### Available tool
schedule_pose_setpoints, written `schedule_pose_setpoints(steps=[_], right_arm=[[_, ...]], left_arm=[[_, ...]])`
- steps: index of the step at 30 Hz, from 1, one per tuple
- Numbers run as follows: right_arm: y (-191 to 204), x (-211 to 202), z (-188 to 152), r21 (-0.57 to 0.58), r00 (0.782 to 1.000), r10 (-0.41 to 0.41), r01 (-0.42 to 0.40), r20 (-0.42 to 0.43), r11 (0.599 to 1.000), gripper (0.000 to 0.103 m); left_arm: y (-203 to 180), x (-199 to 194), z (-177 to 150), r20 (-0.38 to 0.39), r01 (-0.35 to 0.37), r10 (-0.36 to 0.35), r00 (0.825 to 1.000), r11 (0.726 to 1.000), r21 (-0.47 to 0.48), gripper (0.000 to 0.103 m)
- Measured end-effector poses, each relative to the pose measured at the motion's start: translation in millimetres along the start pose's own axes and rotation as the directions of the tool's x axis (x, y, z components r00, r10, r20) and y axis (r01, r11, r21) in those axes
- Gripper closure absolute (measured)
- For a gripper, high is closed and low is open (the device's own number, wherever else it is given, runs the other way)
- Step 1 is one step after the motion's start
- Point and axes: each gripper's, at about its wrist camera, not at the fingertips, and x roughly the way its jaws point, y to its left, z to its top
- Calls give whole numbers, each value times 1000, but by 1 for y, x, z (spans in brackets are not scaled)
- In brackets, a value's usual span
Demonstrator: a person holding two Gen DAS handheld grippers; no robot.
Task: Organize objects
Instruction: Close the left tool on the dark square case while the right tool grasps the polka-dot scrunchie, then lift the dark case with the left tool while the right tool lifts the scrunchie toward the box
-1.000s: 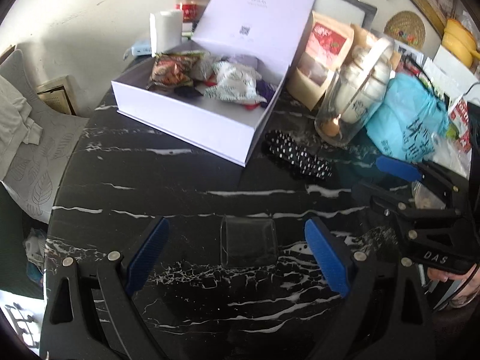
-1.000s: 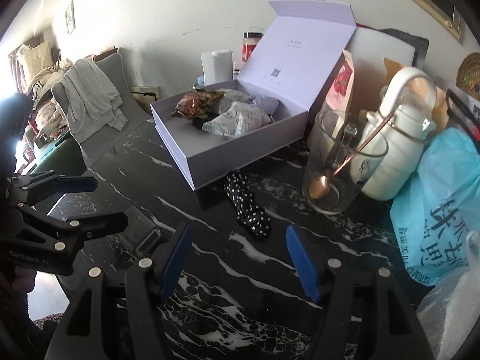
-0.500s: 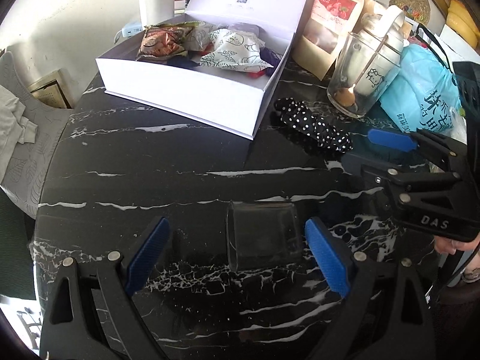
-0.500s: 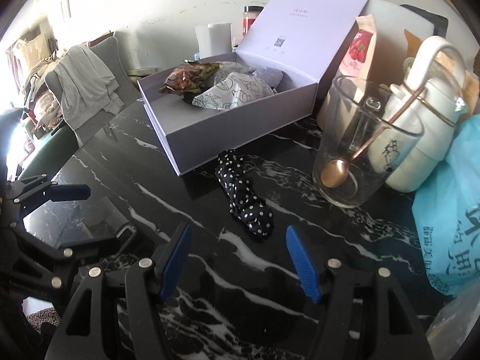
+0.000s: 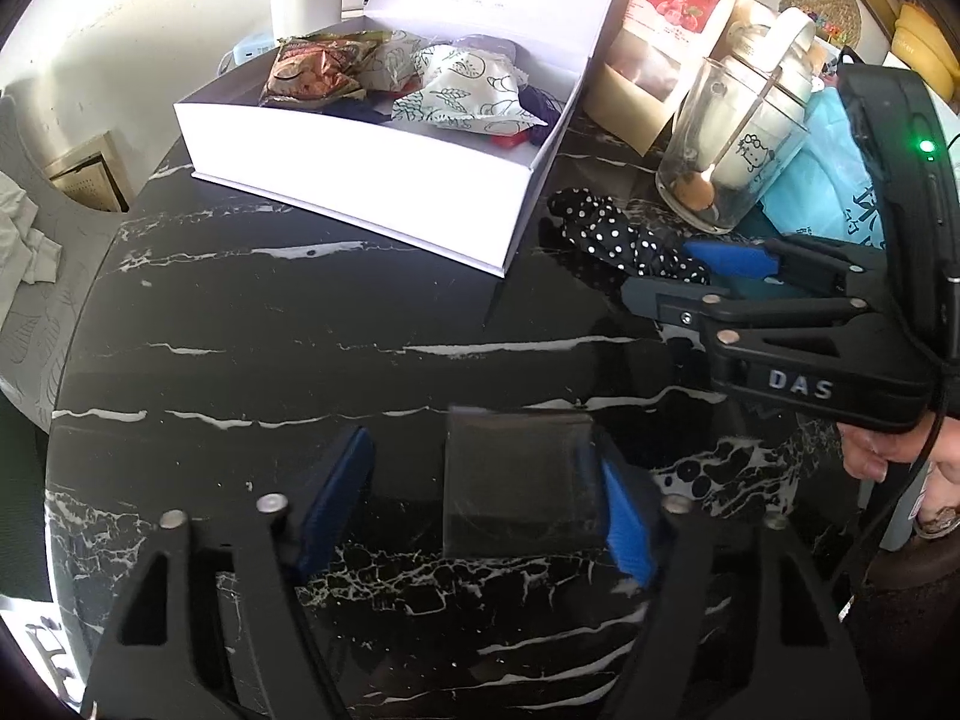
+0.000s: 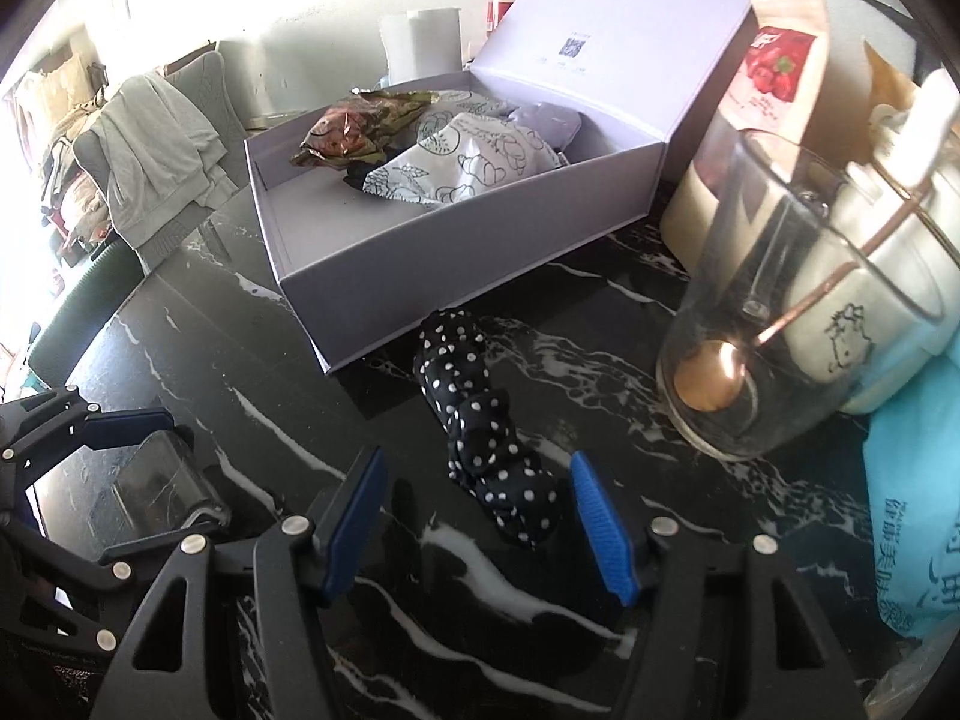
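A small clear square case (image 5: 519,480) lies on the black marble table (image 5: 288,324). My left gripper (image 5: 480,510) straddles it with its jaws closing. The right pad touches the case's side and the left pad stands a gap away. A black scrunchie with white dots (image 6: 474,408) lies in front of the open white box (image 6: 450,264). My right gripper (image 6: 477,525) is lowered over its near end, jaws closing, and neither pad presses the fabric. The left wrist view shows the right gripper (image 5: 720,282) at that same scrunchie (image 5: 624,234). The box (image 5: 372,180) holds snack packets (image 5: 462,90).
A glass with a copper spoon (image 6: 750,360) stands right of the scrunchie, in front of a white jug (image 6: 888,300). A teal bag (image 6: 912,510) and a strawberry pouch (image 6: 774,78) crowd the right side. A chair with draped clothes (image 6: 156,150) stands beyond the table's left edge.
The left gripper sank onto the case and its jaws narrowed around it. The right gripper moved forward and down until its fingers came around the scrunchie's near end, jaws slightly narrower.
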Motion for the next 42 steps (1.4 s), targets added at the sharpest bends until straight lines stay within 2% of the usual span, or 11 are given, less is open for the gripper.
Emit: schedule_pose_setpoints(steps=[2, 4, 8, 22, 31, 38, 39, 41, 42], right_arm=[[1, 4, 0, -2, 1000, 3, -3, -20, 1000, 65], [2, 4, -2, -9, 1000, -2, 1, -19, 1000, 72], [5, 0, -7, -19, 1000, 12, -12, -28, 1000, 78], [21, -40, -62, -16, 999, 16, -17, -34, 1000, 79], [31, -65, -100, 3, 1000, 25, -25, -11, 1000, 79], [43, -74, -114, -19, 998, 61, -61, 3, 998, 79], [44, -75, -115, -23, 998, 69, -69, 6, 997, 79], [46, -75, -116, -26, 997, 79, -79, 16, 997, 78], [45, -74, -116, -22, 997, 81, -80, 22, 997, 74]], left_arm=[[0, -1, 0, 1, 15, -15, 1000, 1000, 9, 48], [-1, -2, 0, 0, 13, -13, 1000, 1000, 21, 57], [2, -4, -2, -1, 24, -24, 1000, 1000, 15, 61], [14, -21, -26, 11, 14, -14, 1000, 1000, -8, 61], [7, -29, -41, 6, 2, -2, 1000, 999, 34, 61], [3, -35, -52, 4, -4, 4, 1000, 998, 61, 60], [2, -36, -53, 7, -5, 4, 1000, 998, 69, 57], [1, -36, -55, 13, -7, 6, 1000, 997, 77, 46], [2, -36, -57, 17, -11, 9, 1000, 997, 76, 37]])
